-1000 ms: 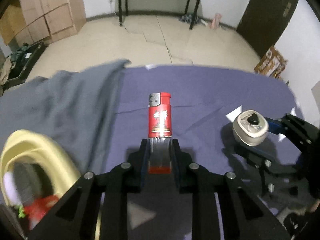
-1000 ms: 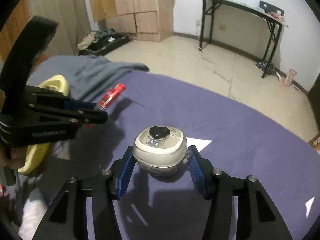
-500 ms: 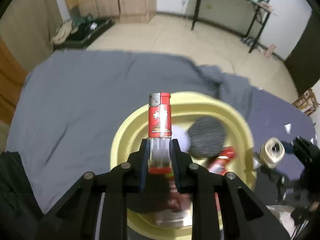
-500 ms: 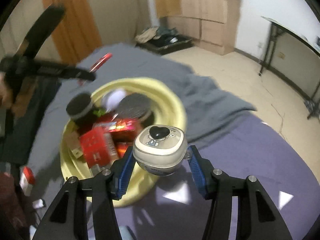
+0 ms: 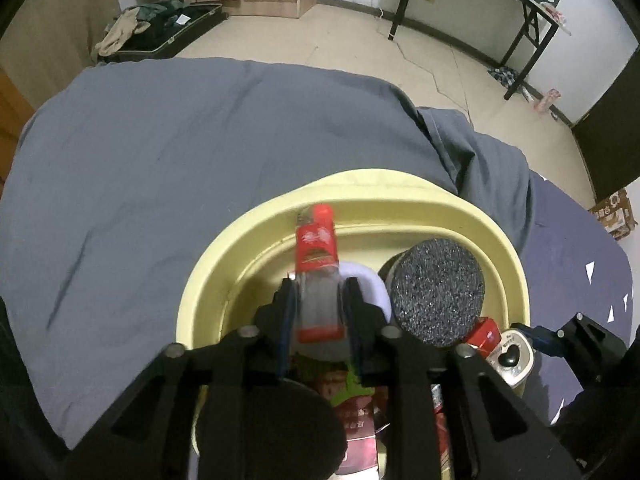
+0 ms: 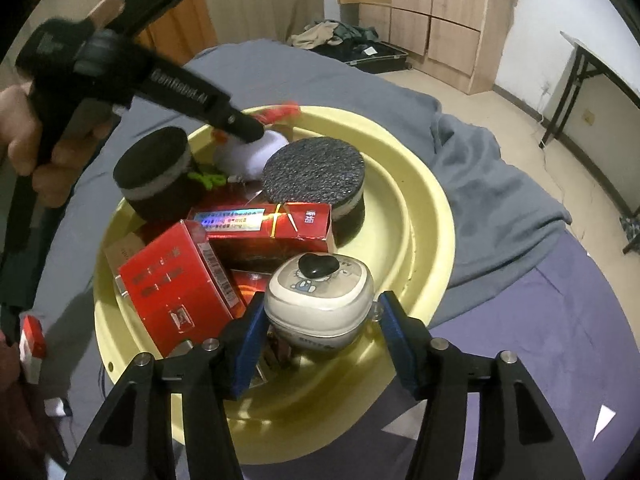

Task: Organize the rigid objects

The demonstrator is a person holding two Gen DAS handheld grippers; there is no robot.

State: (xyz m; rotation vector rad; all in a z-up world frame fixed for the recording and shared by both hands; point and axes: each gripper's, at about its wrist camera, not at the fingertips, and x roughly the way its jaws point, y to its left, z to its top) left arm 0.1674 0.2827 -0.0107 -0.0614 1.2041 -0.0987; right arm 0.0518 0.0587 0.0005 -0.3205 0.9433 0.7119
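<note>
A yellow basin [image 5: 400, 200] [image 6: 420, 208] sits on a grey cloth and holds red boxes [image 6: 168, 280], two black round pads [image 6: 316, 172] and a white object. My left gripper [image 5: 318, 300] is over the basin with its jaws spread; the red lighter [image 5: 316, 248] sits blurred between them, tilting away. My right gripper [image 6: 320, 320] is over the basin's near side, its jaws open a little wider than the cream round case [image 6: 320, 300] with a black heart, which rests inside the basin. That case also shows in the left wrist view [image 5: 514, 360].
The grey cloth [image 5: 160, 140] covers the left of the bed and a purple sheet [image 6: 540, 320] the right. A small red box [image 6: 32, 340] lies outside the basin at the left. A black table [image 5: 480, 0] and wooden cabinets [image 6: 440, 8] stand beyond.
Both grippers moved from the purple sheet to over the basin. Both jaws have opened: the lighter is slipping from the left gripper, and the case now rests in the basin.
</note>
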